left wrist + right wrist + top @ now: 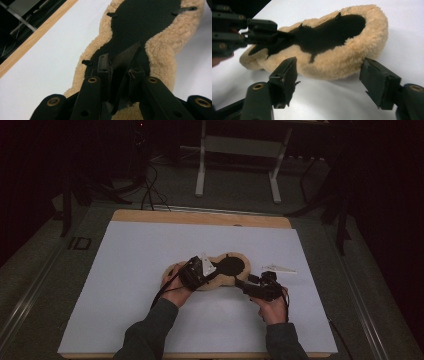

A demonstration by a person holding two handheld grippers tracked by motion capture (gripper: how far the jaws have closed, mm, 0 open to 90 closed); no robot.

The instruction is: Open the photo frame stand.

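One fleece pad (220, 270) lies on my desk (125, 285); my left tool (120, 72) pinches its black lining, my right tool (332, 82) spread wide, holding nothing.

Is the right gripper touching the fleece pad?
Apart. In the right gripper view, the right gripper stands open, with white table showing between its jaws and the fleece pad.
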